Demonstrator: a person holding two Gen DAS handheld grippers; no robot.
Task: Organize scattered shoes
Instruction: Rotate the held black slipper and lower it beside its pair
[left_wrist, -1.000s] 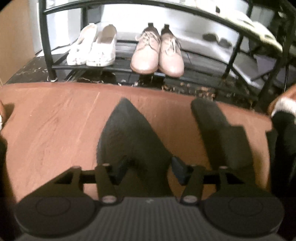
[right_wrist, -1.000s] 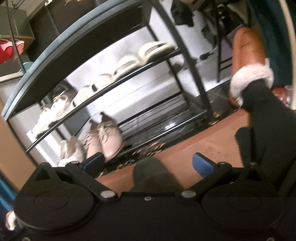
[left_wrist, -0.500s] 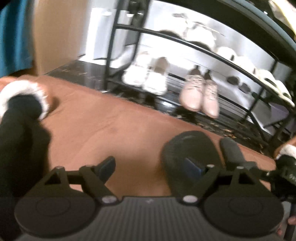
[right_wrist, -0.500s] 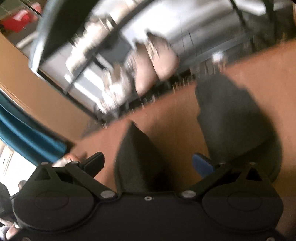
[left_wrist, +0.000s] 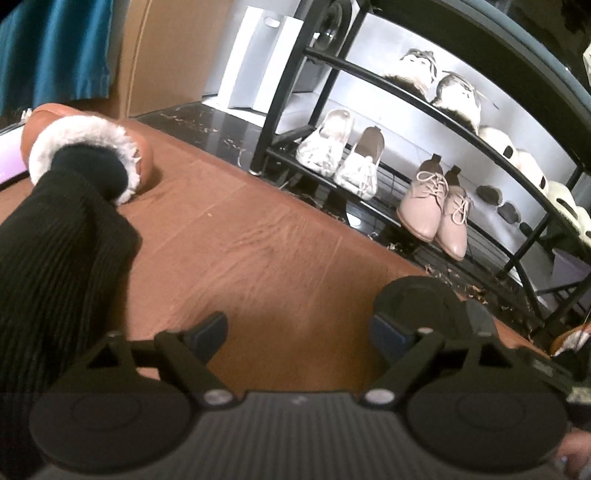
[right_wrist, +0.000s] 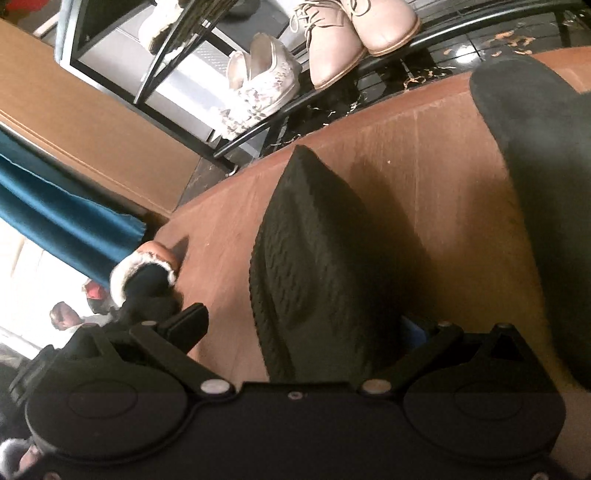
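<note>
Black knit shoe (right_wrist: 314, 266) sits between closing right gripper (right_wrist: 306, 325) jaws, pick-up step; left gripper (left_wrist: 297, 328) opening, empty; next: clamp, carry to rack (left_wrist: 369, 70).

brown mat (left_wrist: 258, 236); teal curtain (left_wrist: 55, 51); white bag (left_wrist: 258, 62); dark floor (left_wrist: 207, 118)

Black knit shoe (right_wrist: 317, 266); pink lace-ups (left_wrist: 436, 206); brown mat (left_wrist: 240, 240).

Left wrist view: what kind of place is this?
Most likely a home entryway or shoe-storage corner. A black metal shoe rack holds pink lace-up shoes, white flats and fluffy slippers. A brown mat lies before it on dark tile.
</note>
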